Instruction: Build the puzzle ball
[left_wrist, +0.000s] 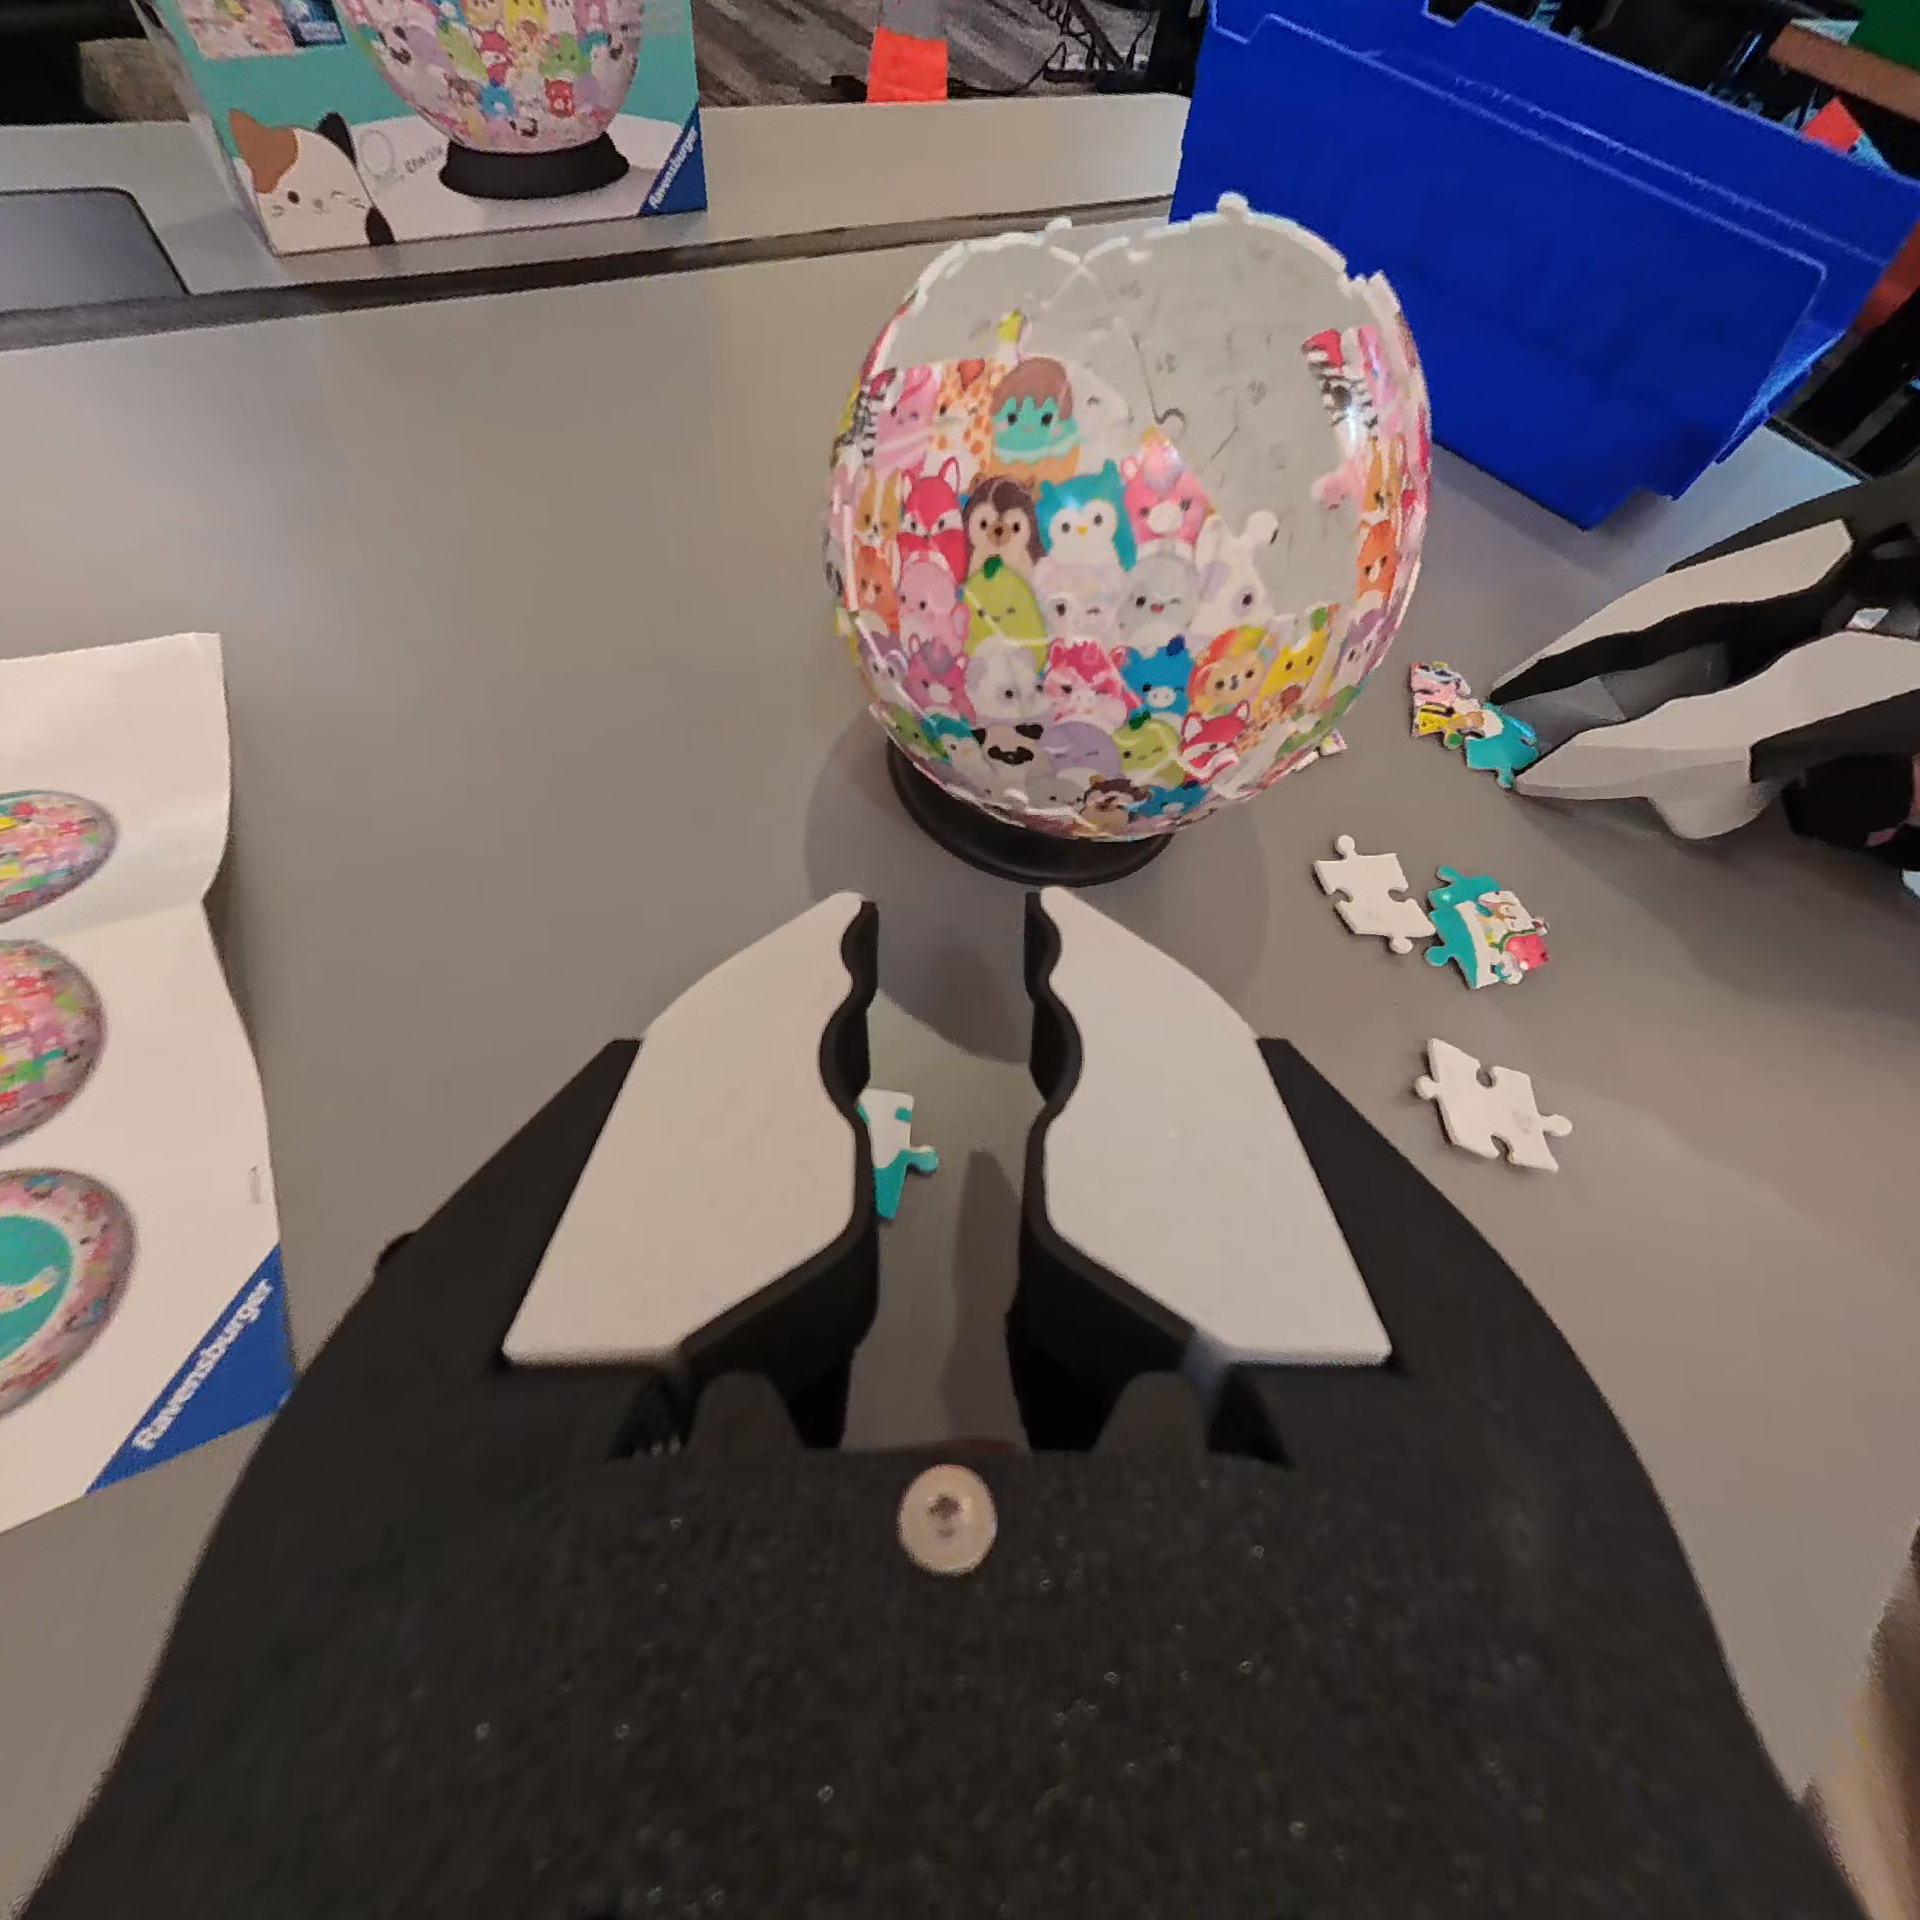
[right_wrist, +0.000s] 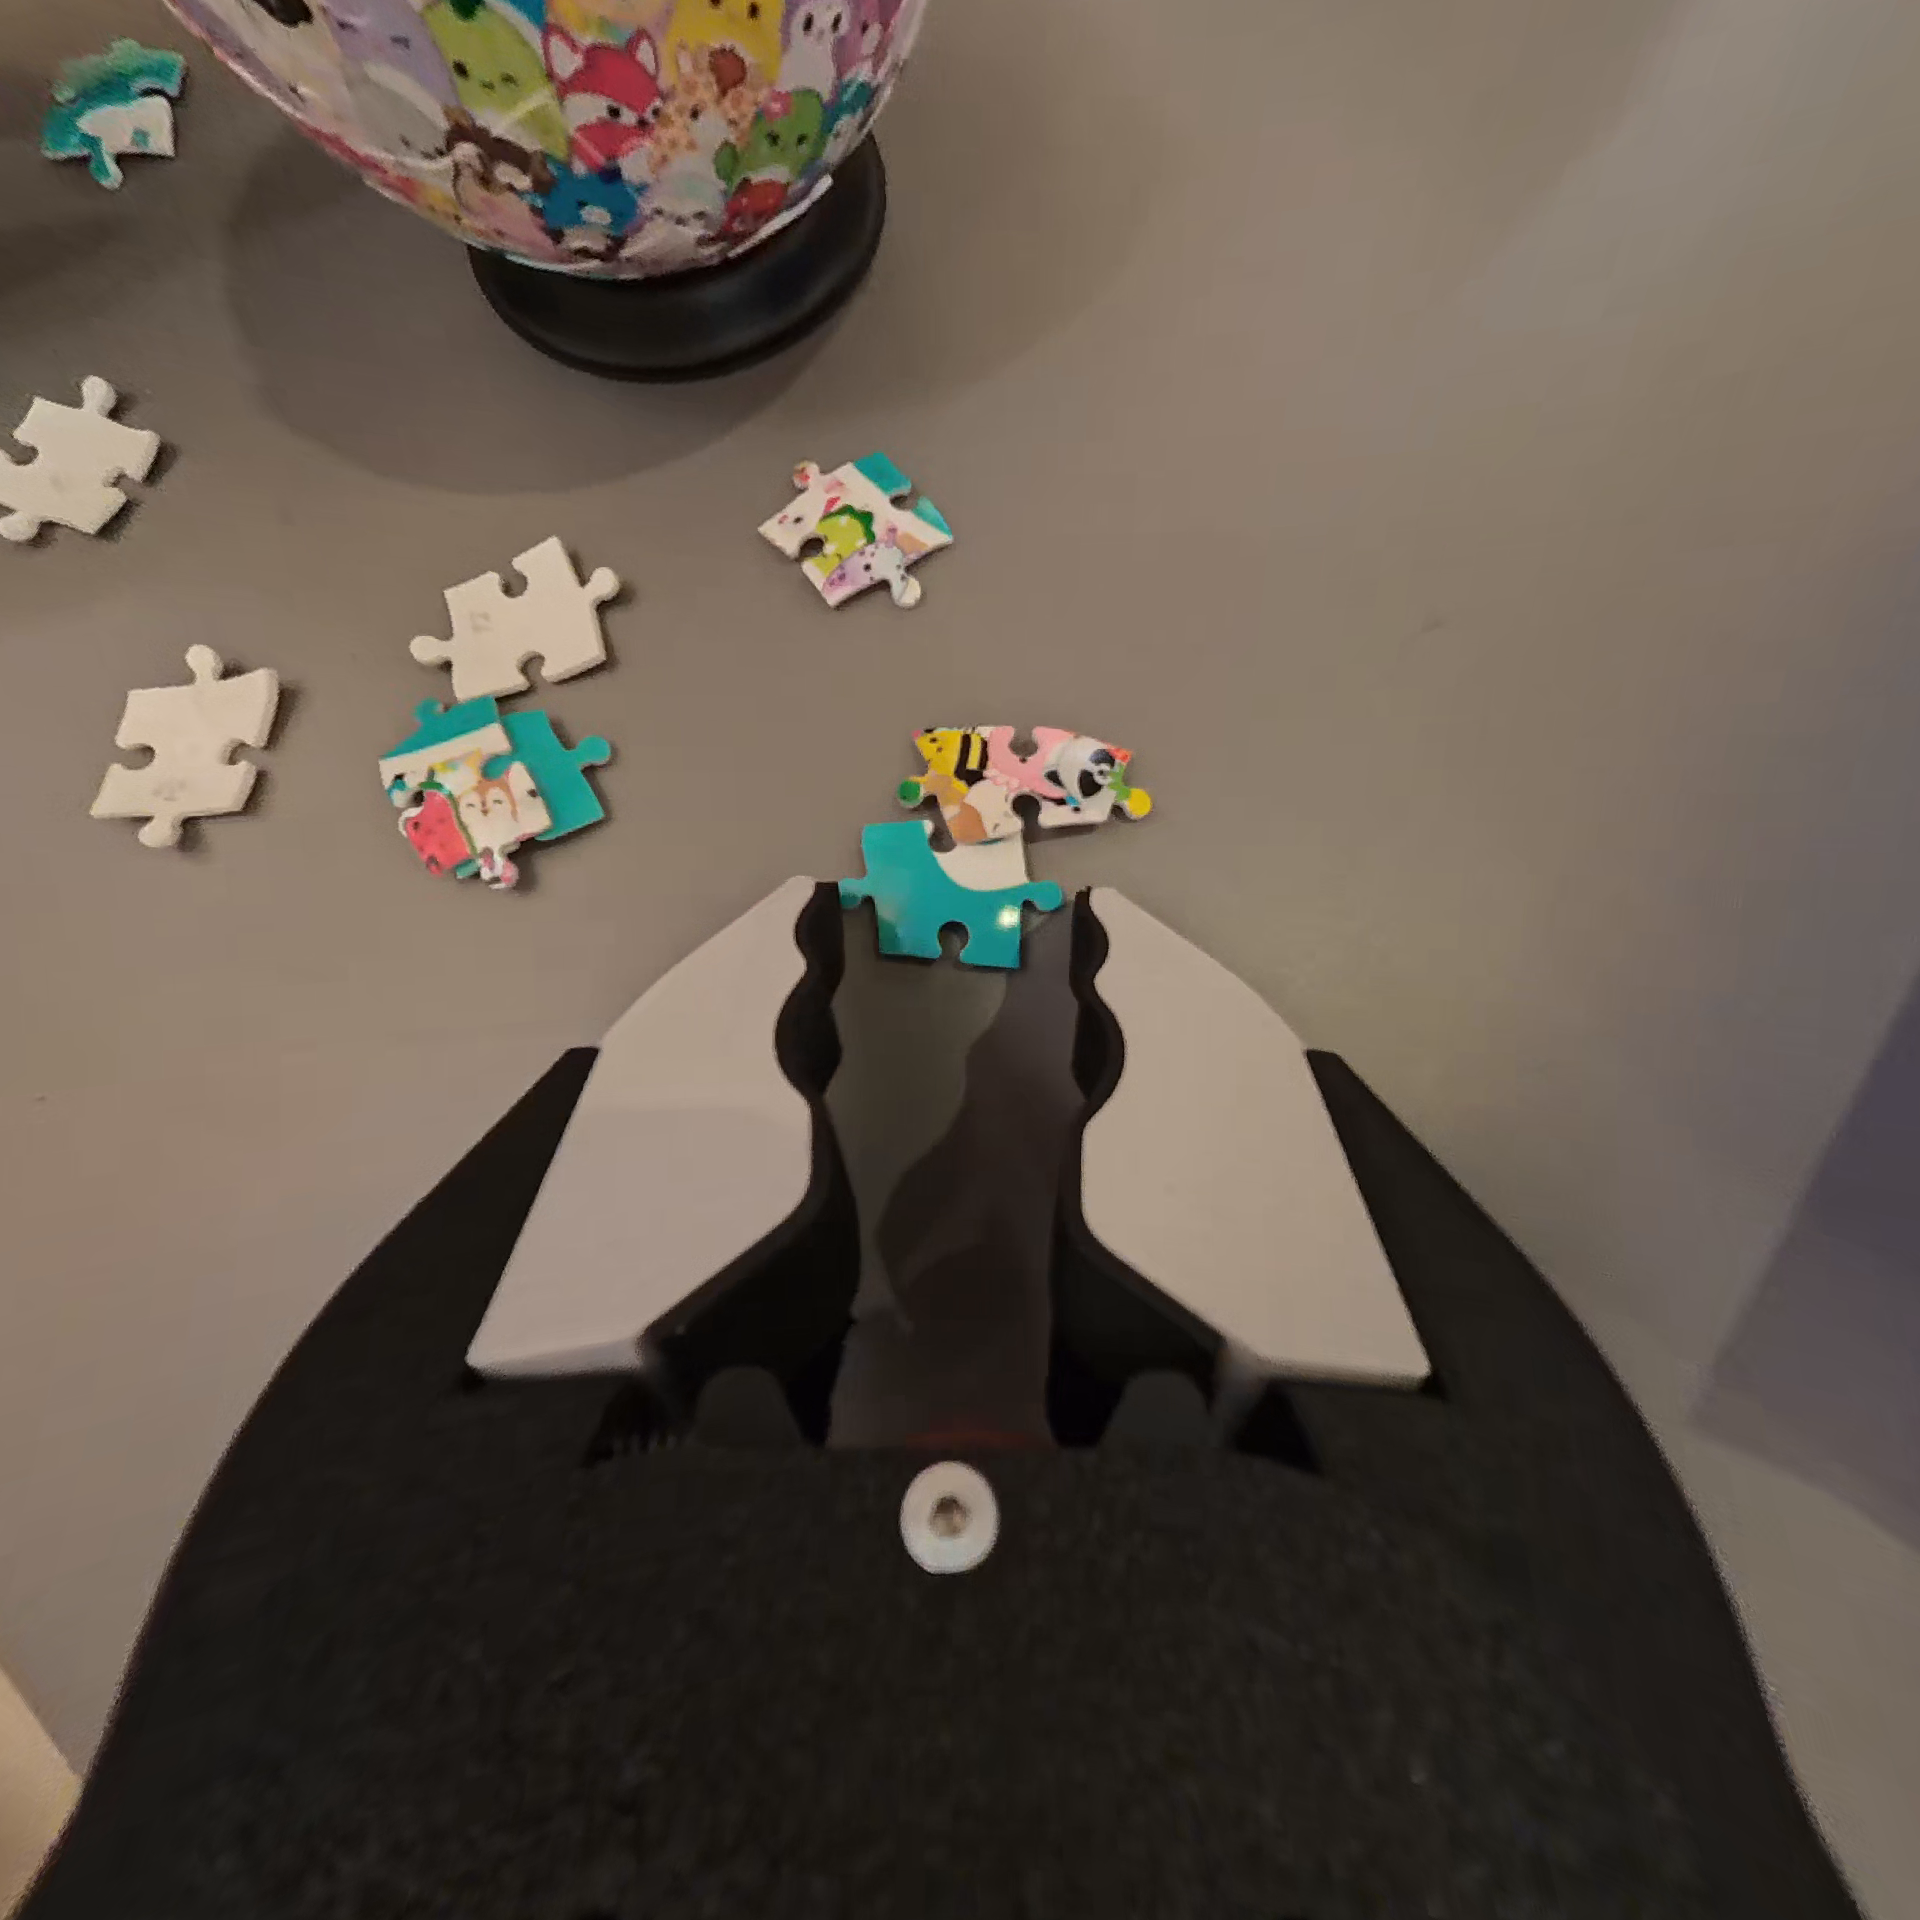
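Grey table (right_wrist: 1455, 520); both hand-held grippers apart: left (left_wrist: 951, 914), right (right_wrist: 945, 899) flanking teal piece (right_wrist: 940, 899).

Left gripper (left_wrist: 951, 914): black grainy body widening toward camera, silver screw (left_wrist: 947, 1518) sitting at centre. Two fingers (left_wrist: 727, 1122) showing pale grey flat top plates, tapering to tips, black wavy inner pads running along the gap.

Right gripper (right_wrist: 945, 894): showing same build, black speckled body, silver screw (right_wrist: 948, 1516) with hex socket, grey-topped fingers (right_wrist: 665, 1153), scalloped black pads lining inner edges. From left wrist view, its fingers are appearing grey over black, layered.
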